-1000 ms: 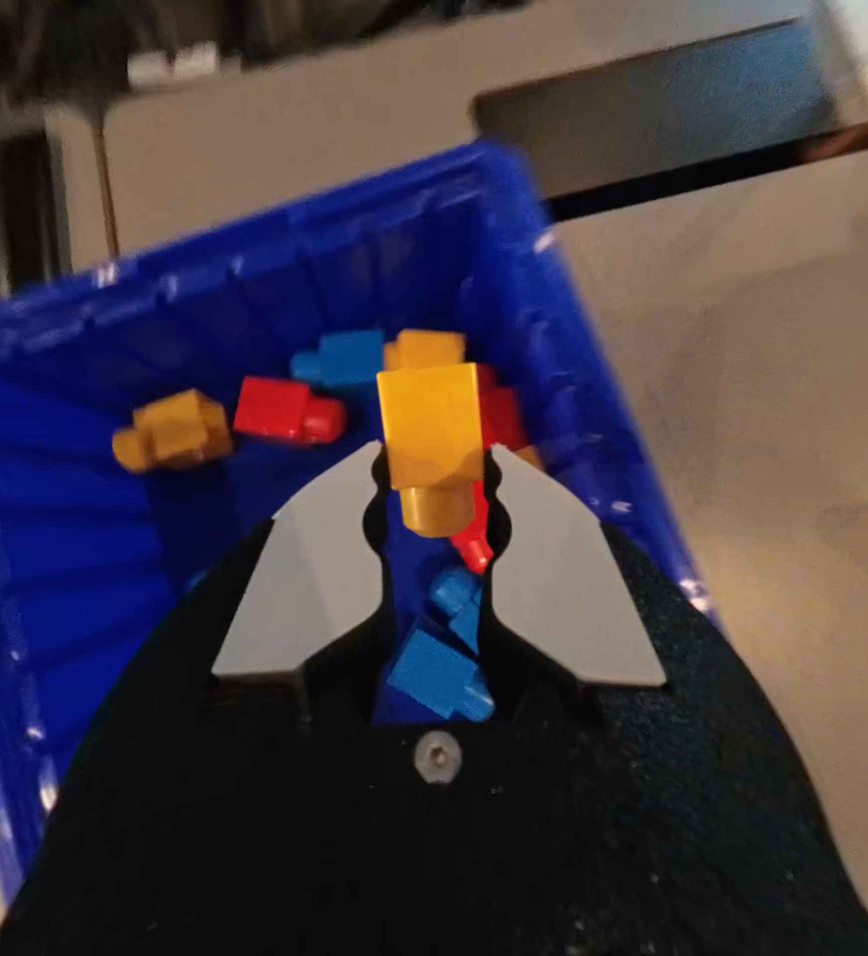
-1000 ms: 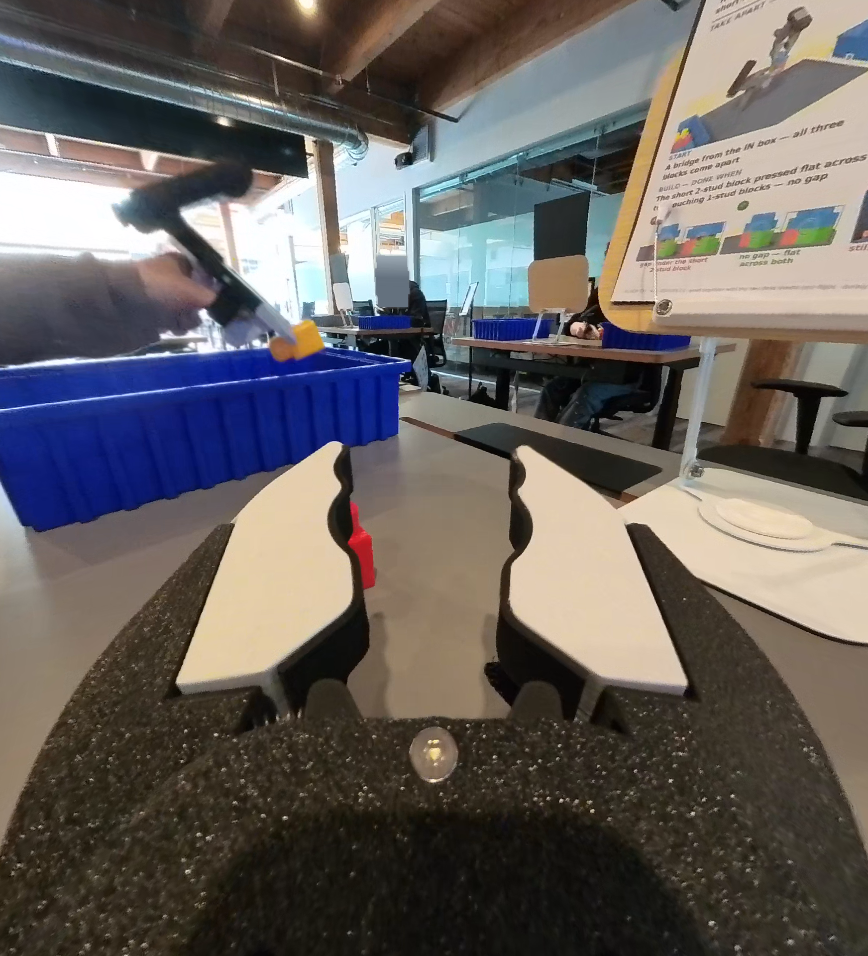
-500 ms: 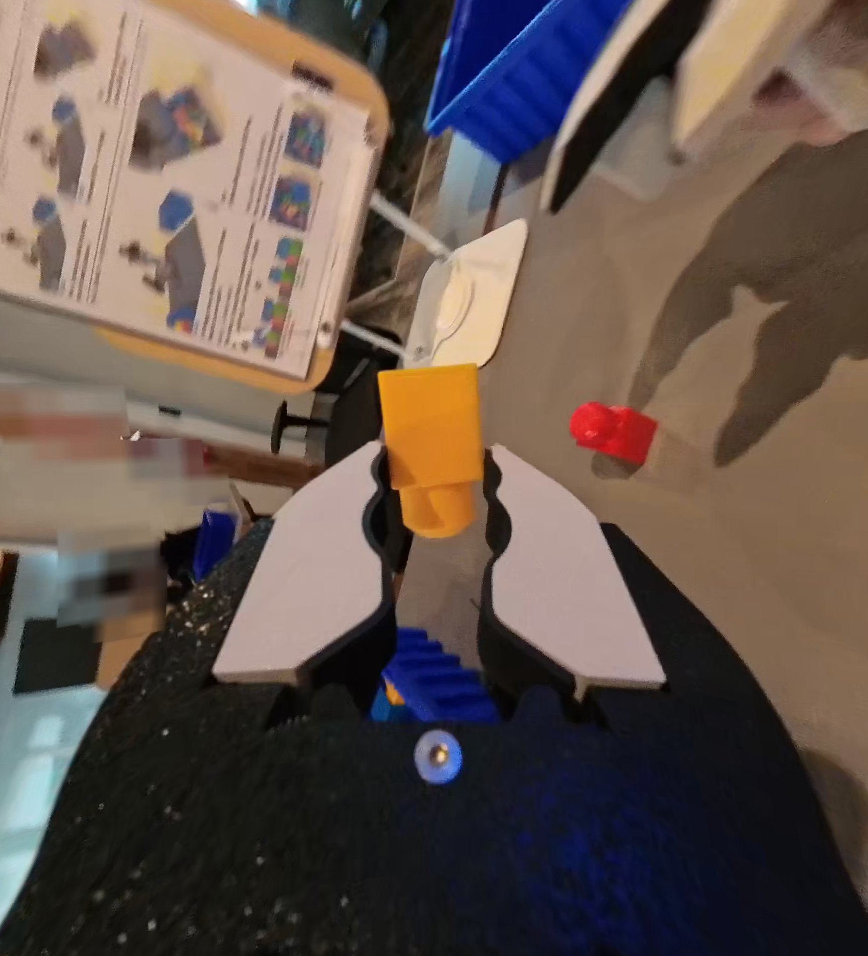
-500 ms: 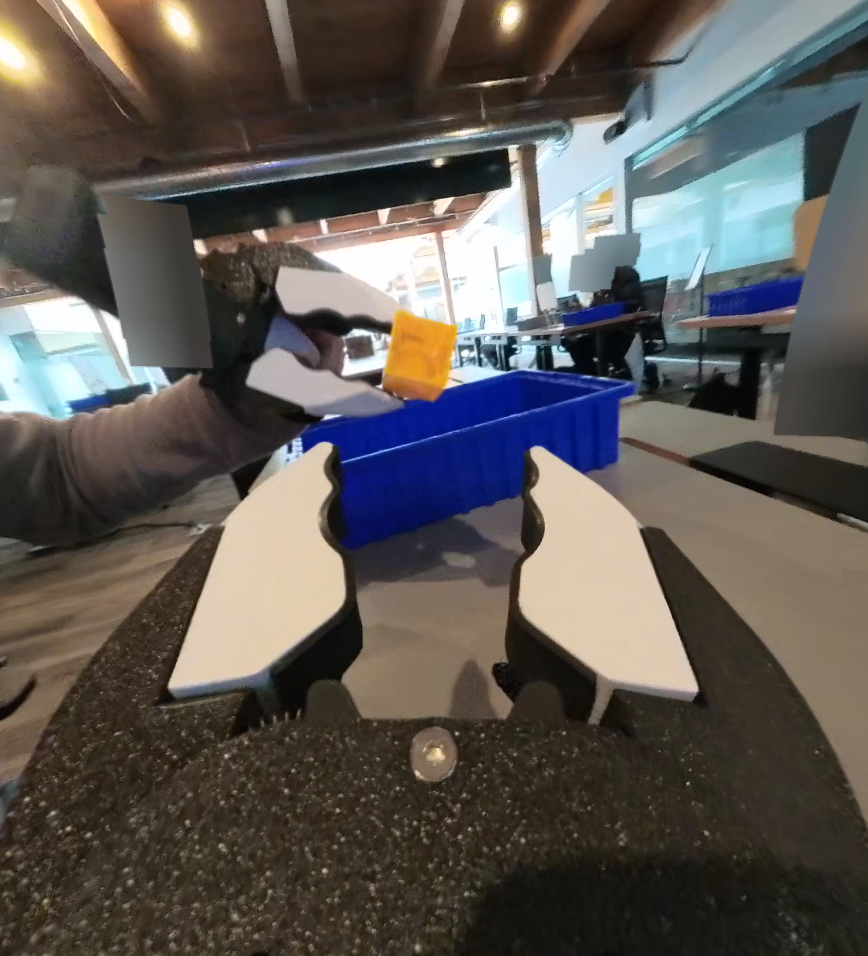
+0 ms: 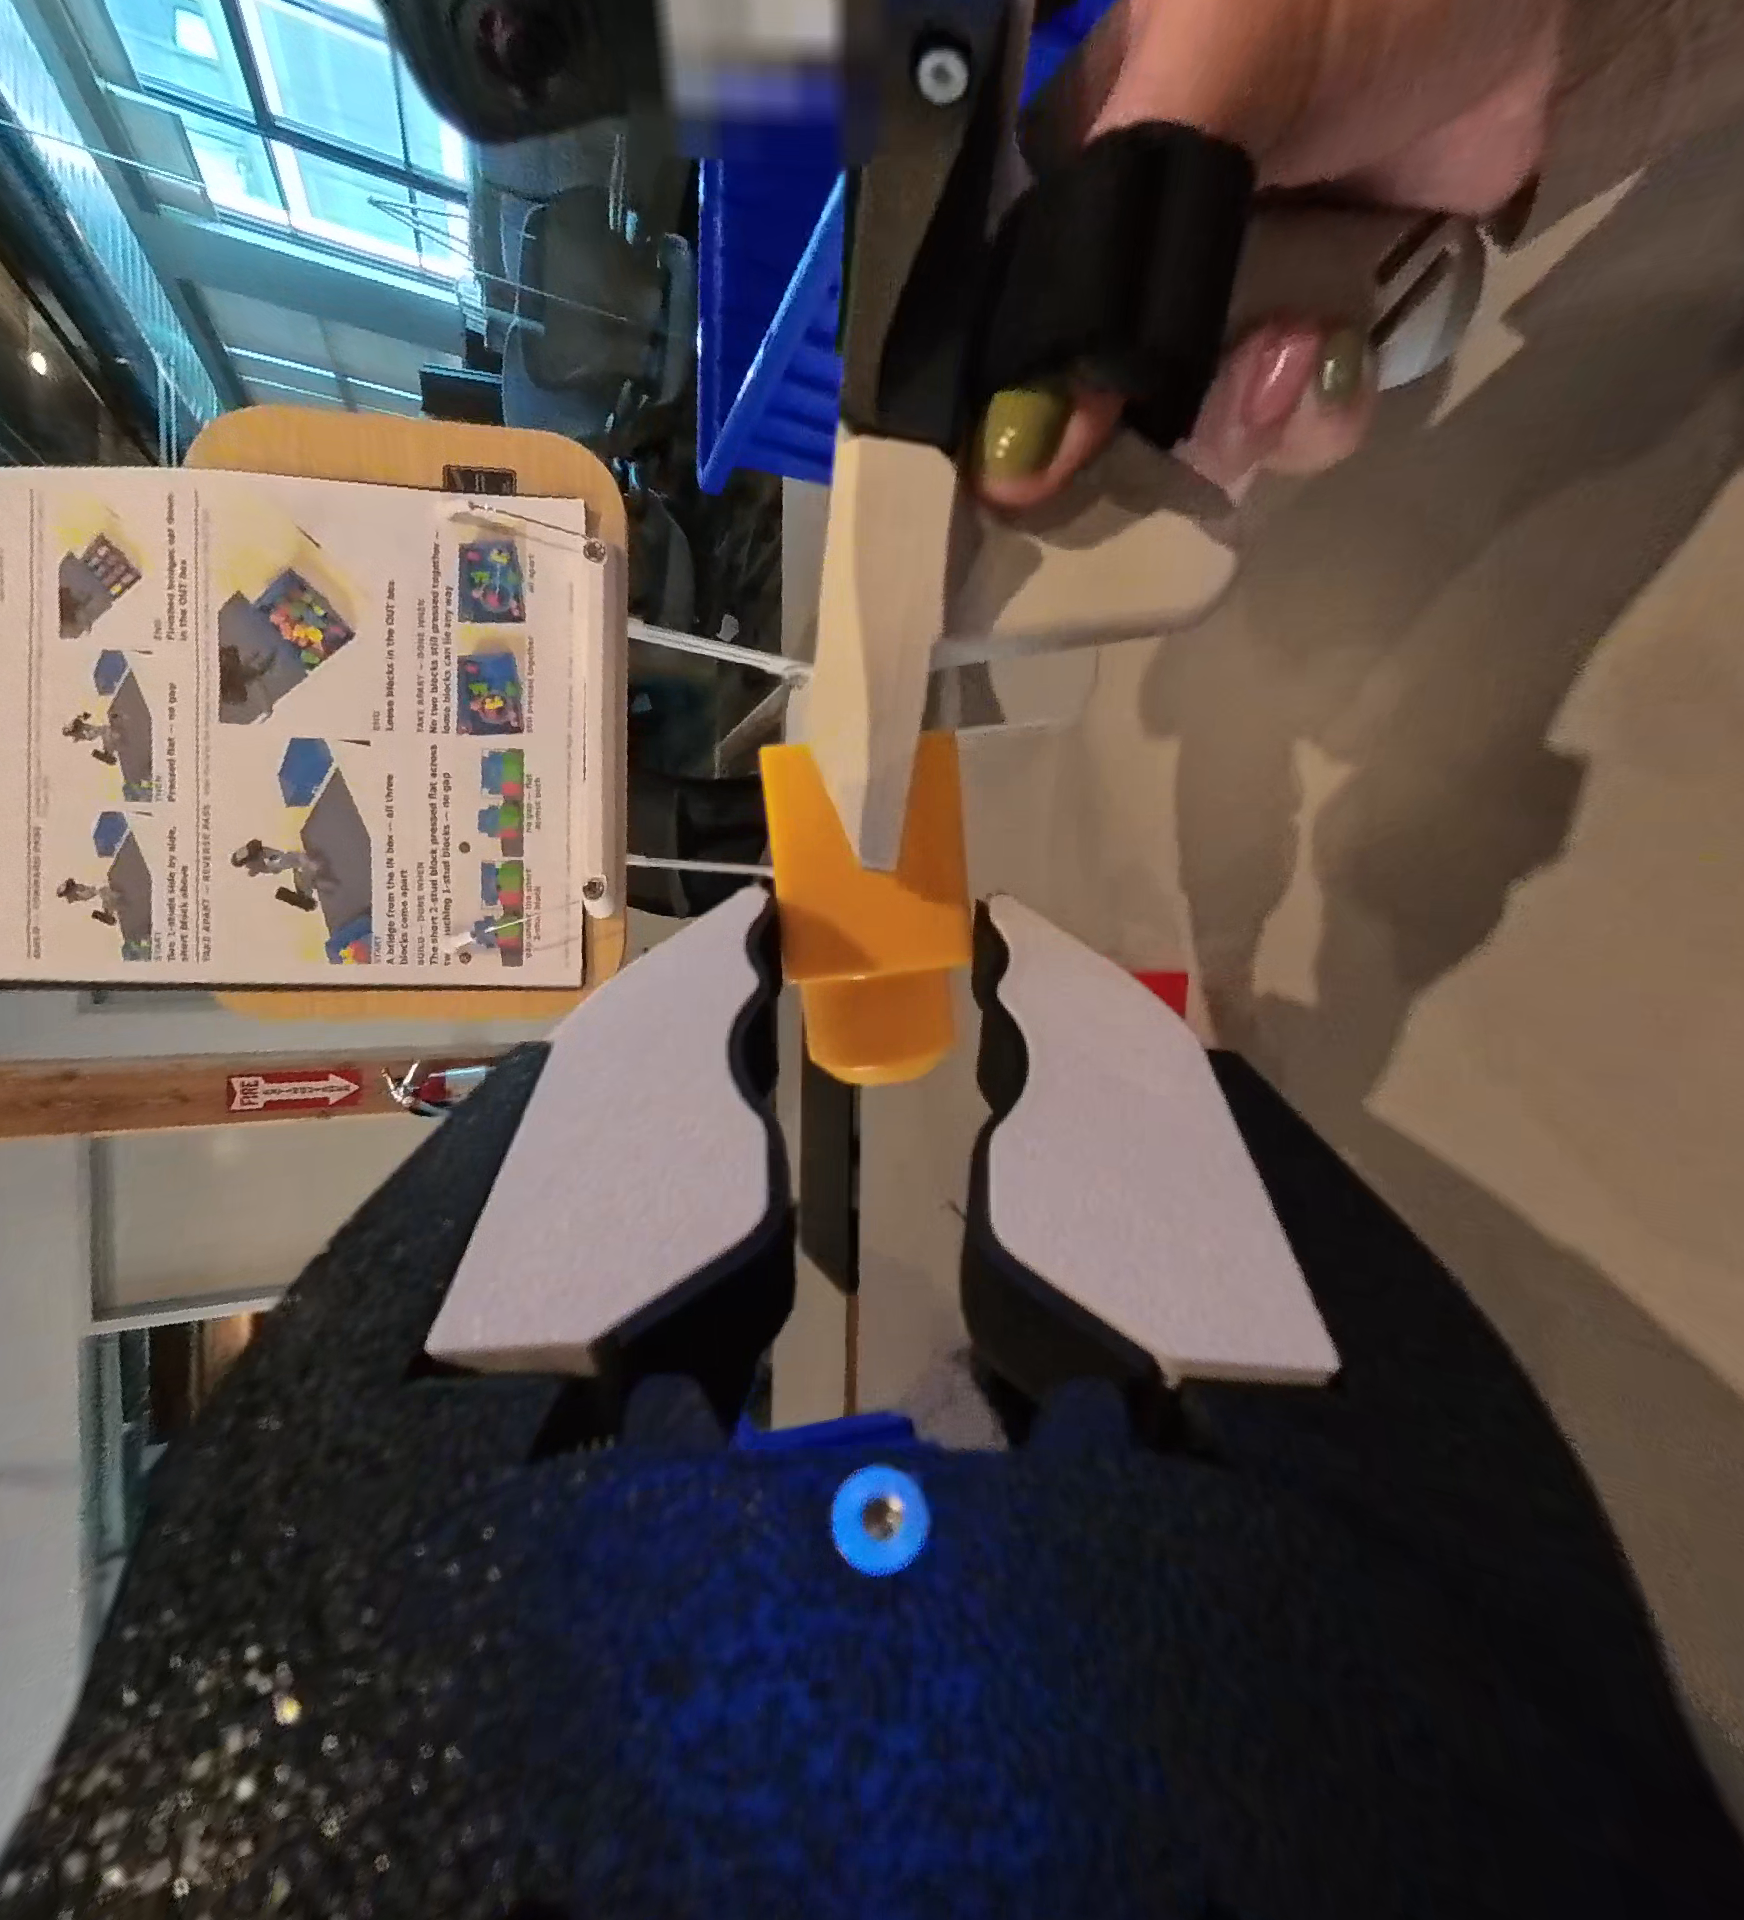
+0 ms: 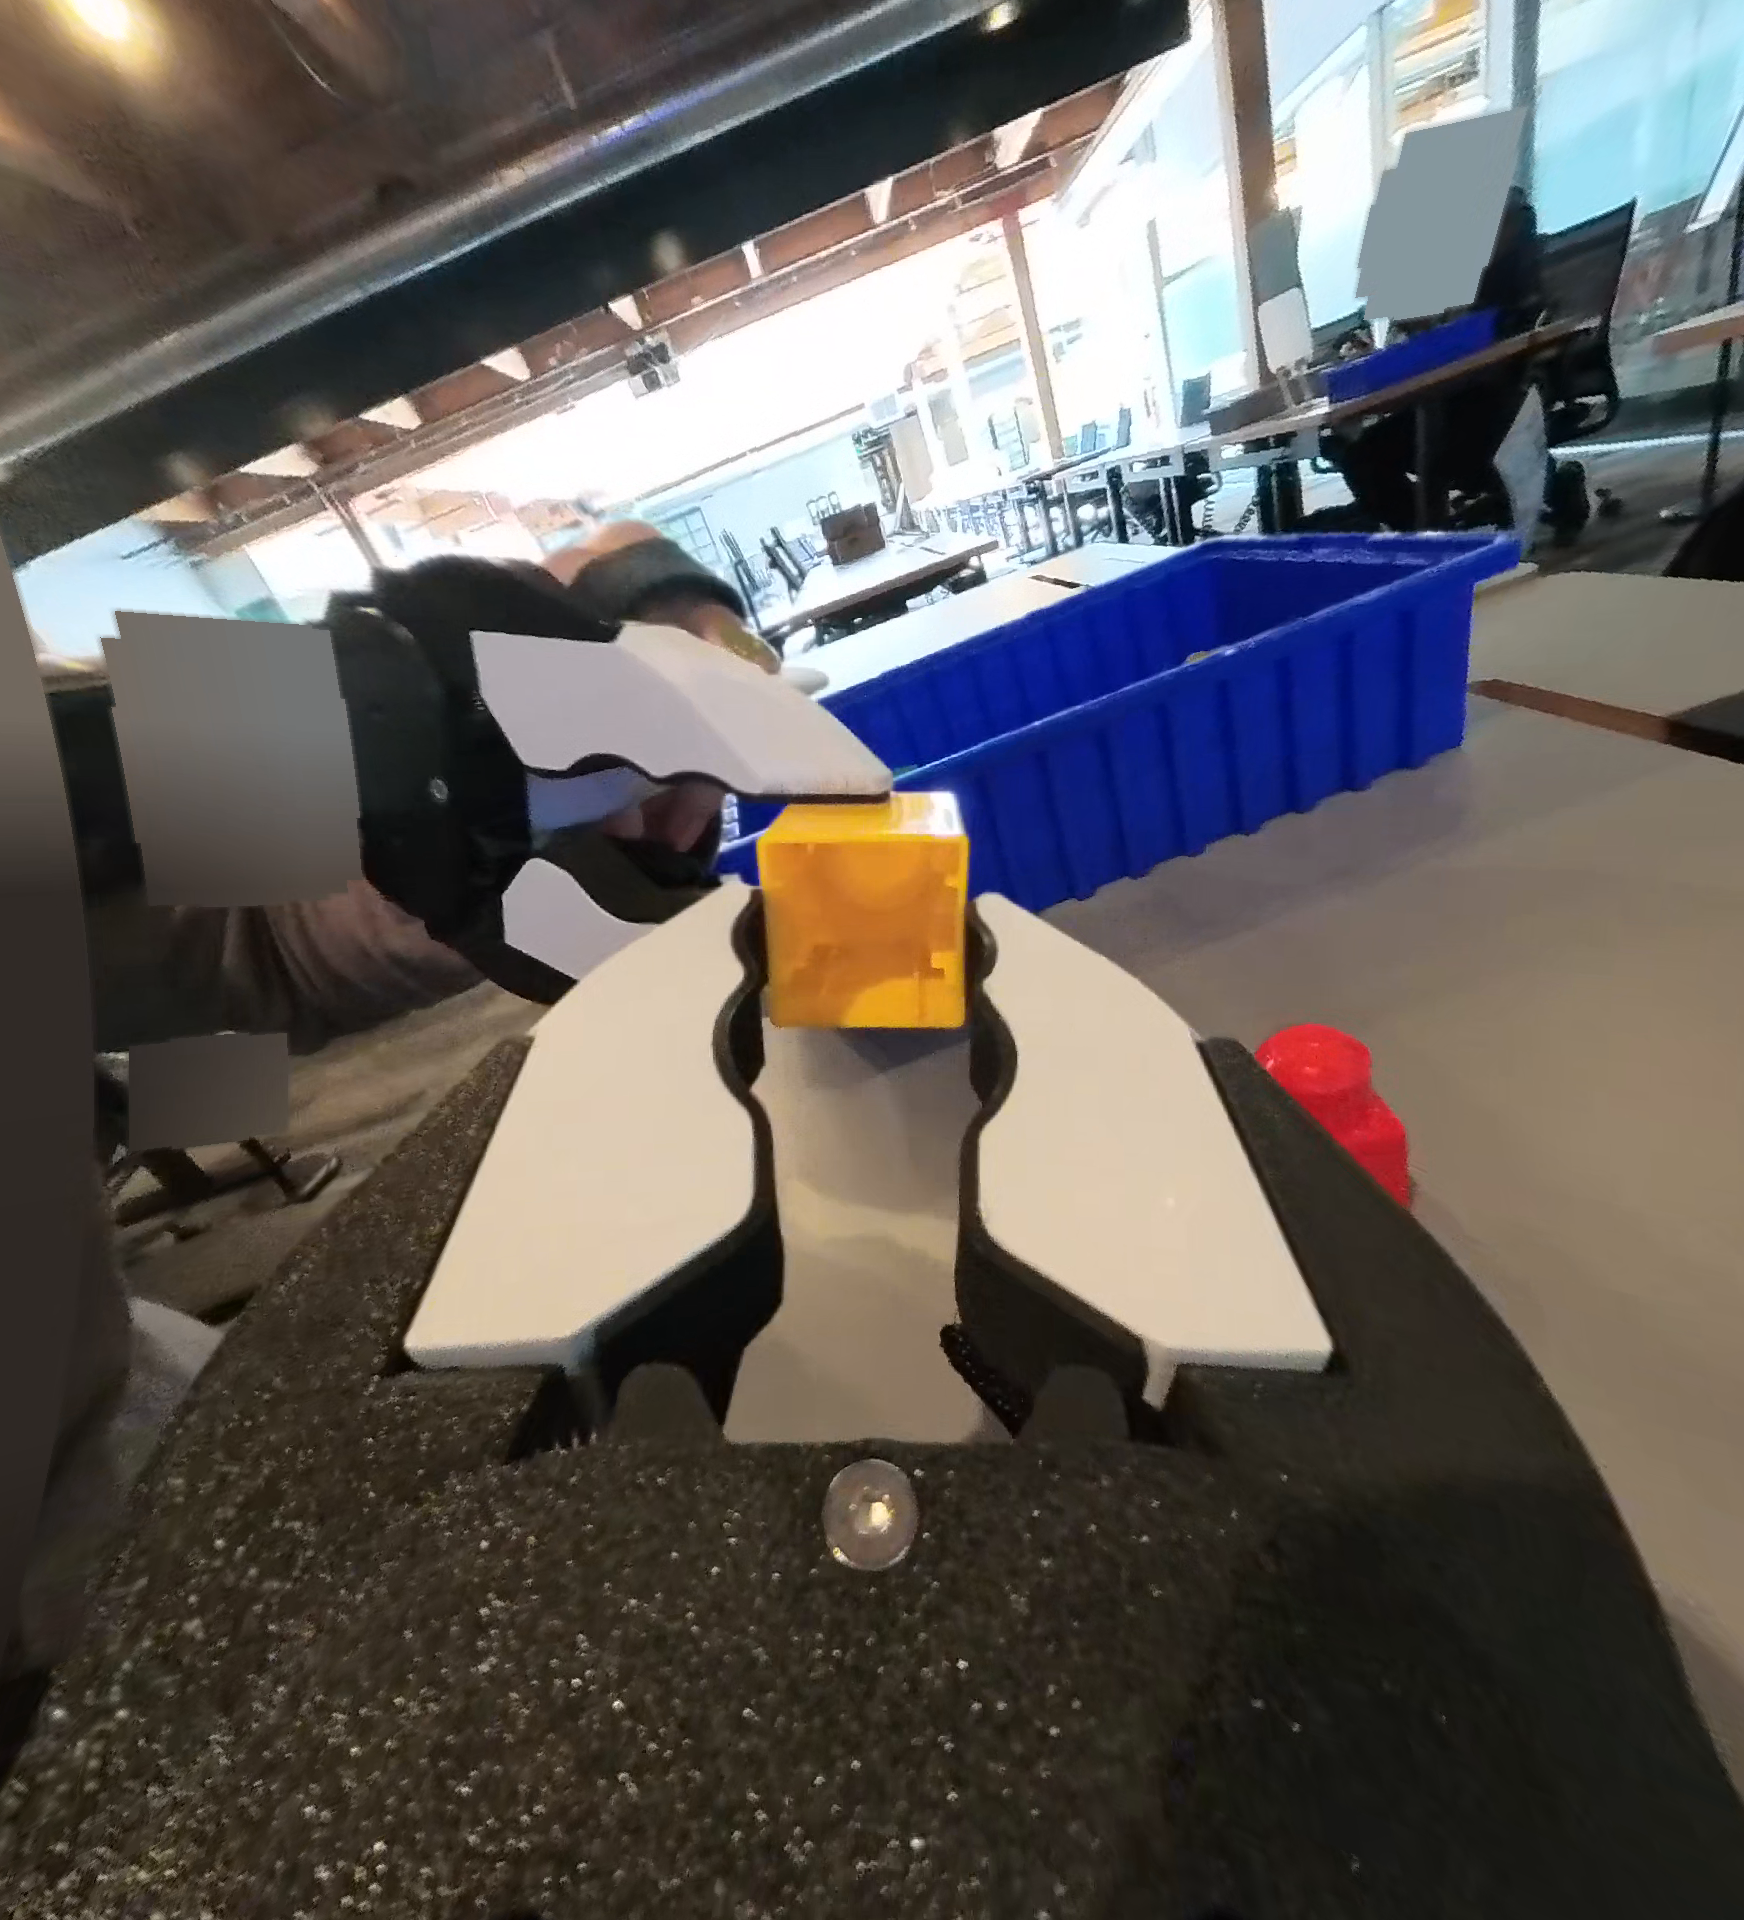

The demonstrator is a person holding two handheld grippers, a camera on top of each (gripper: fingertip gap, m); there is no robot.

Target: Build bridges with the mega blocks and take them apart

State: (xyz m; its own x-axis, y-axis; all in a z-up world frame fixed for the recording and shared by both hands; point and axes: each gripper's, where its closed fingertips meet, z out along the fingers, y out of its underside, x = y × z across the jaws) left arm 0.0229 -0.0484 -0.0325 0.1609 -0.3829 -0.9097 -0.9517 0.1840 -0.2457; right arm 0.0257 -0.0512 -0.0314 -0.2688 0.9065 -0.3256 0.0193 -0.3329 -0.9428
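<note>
A yellow one-stud block (image 5: 868, 914) is pinched between my left gripper's (image 5: 873, 925) fingertips, stud toward the camera. In the right wrist view its hollow underside (image 6: 863, 914) faces me, between my right gripper's (image 6: 863, 935) fingertips, which have closed against its sides. The left gripper's upper finger (image 6: 681, 727) lies on the block's top there. In the left wrist view one right finger (image 5: 878, 675) crosses the block's face. A red block (image 6: 1335, 1122) stands on the grey table (image 6: 1574, 935) right of my right gripper; a corner of it shows in the left wrist view (image 5: 1159, 992).
A blue bin (image 6: 1211, 748) stands on the table behind the block. An instruction sheet on a wooden board (image 5: 255, 727) stands at the table's far side. A hand (image 5: 1263, 312) holds the right gripper. Desks and chairs fill the room behind. Left and right tips are no more than a few centimetres apart.
My left gripper carried the yellow block out of the blue bin and across to the right gripper. The right gripper's fingers have narrowed around the block.
</note>
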